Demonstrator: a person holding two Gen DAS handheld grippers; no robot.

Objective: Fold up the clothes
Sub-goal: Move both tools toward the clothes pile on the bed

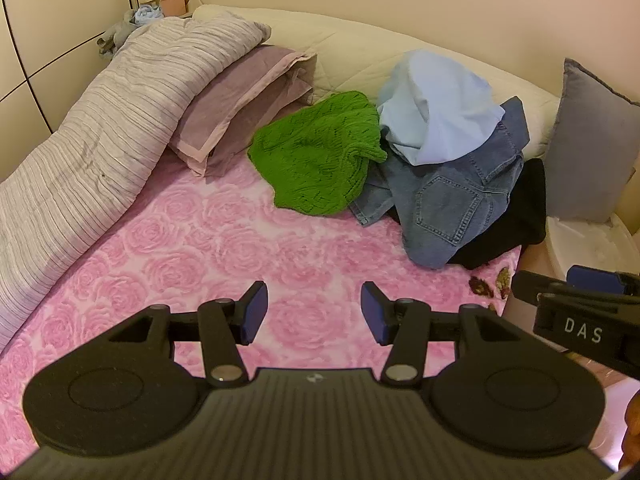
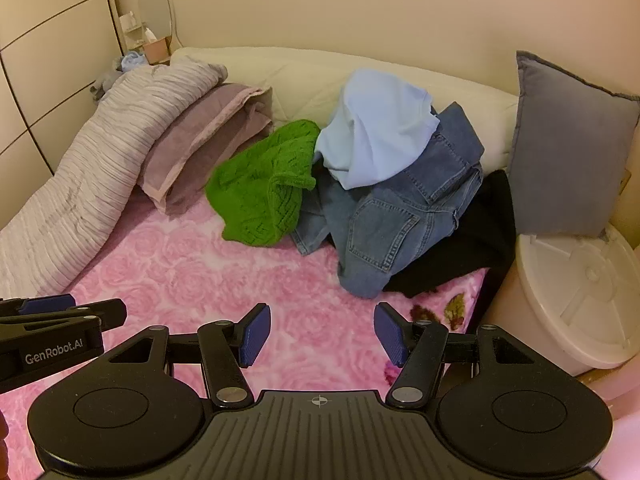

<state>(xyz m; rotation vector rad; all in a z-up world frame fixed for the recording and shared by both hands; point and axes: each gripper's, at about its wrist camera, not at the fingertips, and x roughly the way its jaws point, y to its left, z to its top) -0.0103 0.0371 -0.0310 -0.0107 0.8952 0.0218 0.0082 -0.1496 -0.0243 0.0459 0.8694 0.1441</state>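
A heap of clothes lies at the far side of the bed: a green knit sweater, a light blue shirt on top of blue jeans, and a black garment under them. My left gripper is open and empty above the pink rose blanket, short of the heap. My right gripper is open and empty beside it, also over the blanket.
A striped grey duvet and a mauve pillow lie along the left. A grey cushion leans at the right above a white plastic bin. A cream headboard runs behind the heap.
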